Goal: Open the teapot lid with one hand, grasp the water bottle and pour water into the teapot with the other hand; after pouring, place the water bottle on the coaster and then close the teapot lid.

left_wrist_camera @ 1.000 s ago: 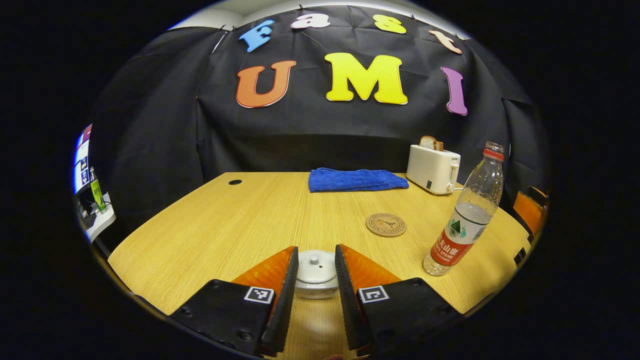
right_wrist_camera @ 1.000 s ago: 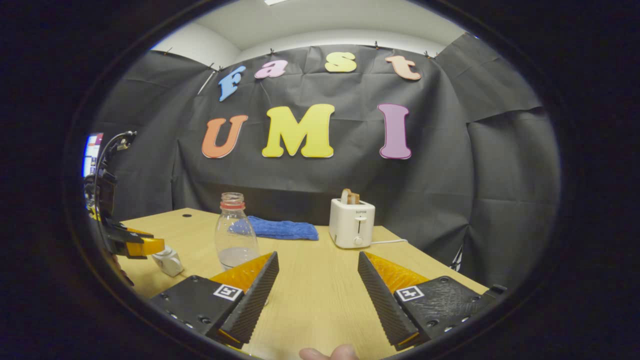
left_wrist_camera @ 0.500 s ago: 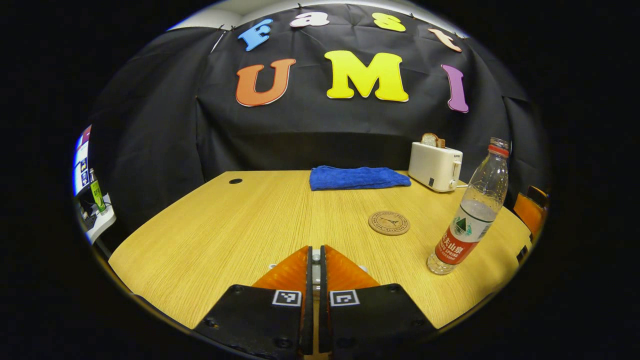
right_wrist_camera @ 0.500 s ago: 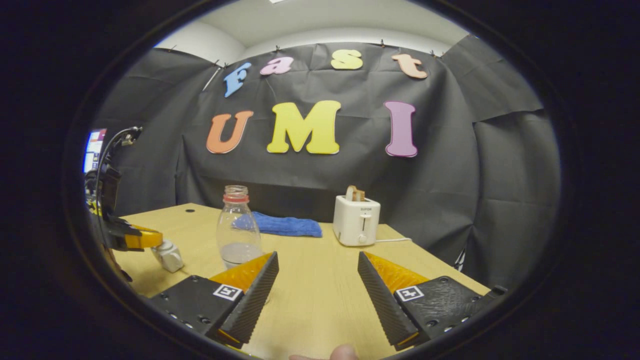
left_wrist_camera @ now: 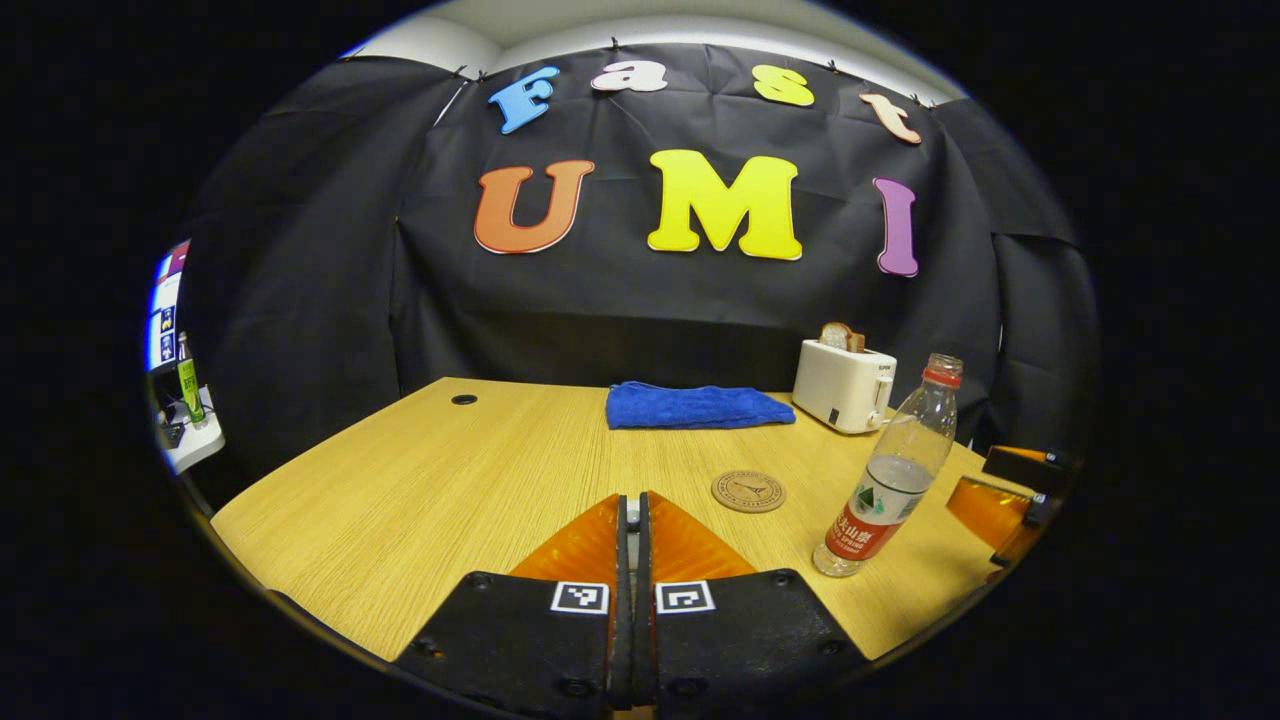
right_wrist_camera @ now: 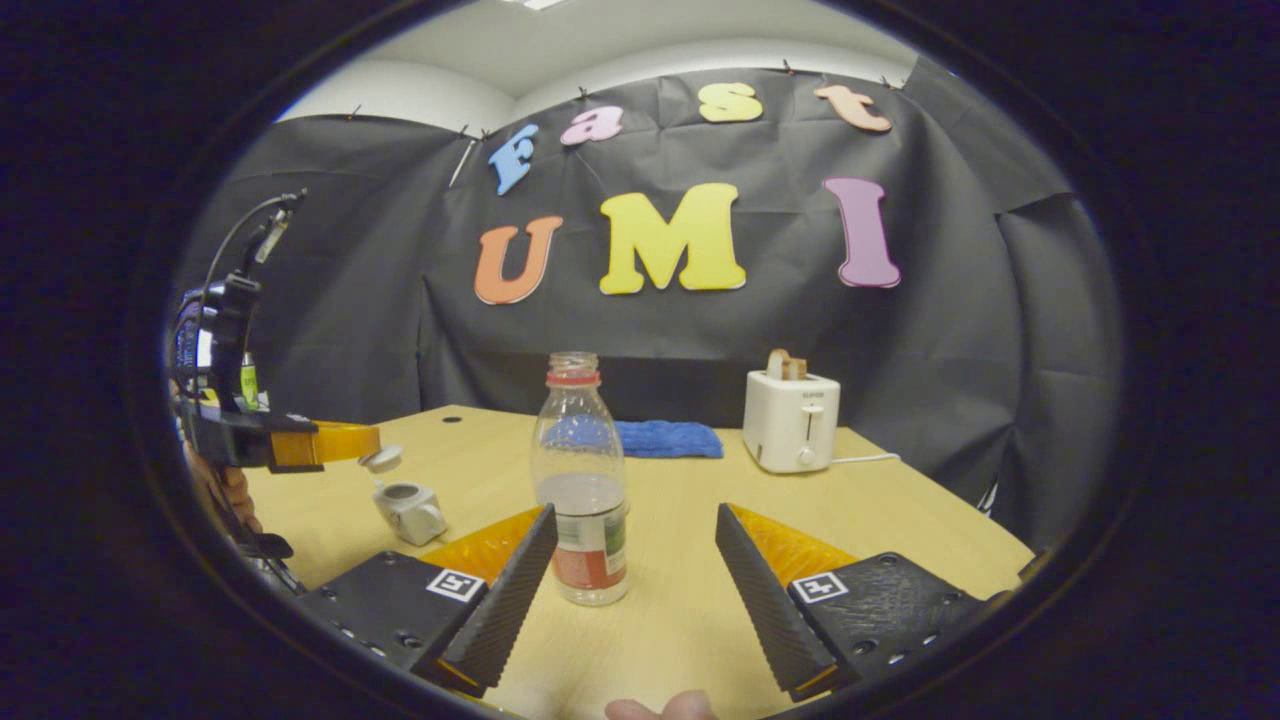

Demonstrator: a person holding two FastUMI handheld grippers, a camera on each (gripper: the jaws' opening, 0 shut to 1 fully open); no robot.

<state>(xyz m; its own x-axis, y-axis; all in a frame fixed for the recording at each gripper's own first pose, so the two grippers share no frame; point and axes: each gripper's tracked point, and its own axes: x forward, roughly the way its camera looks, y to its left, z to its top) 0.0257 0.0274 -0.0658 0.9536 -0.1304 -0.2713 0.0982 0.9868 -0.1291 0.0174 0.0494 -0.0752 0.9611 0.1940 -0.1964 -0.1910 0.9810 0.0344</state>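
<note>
Lid (right_wrist_camera: 382, 459) (knob hidden) pinched by left gripper (right_wrist_camera: 365, 441).

in the left gripper view the left gripper (left_wrist_camera: 631, 520) hides whatever sits between its closed fingers. right of the water bottle (left_wrist_camera: 886, 470), the right gripper (left_wrist_camera: 1010, 490) is cut off at the edge. the bottle's label is too small to tell.

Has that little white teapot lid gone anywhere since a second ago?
Yes. The lid, pinched by the left gripper, now hangs in the air above the open teapot; earlier it sat on the pot.
</note>
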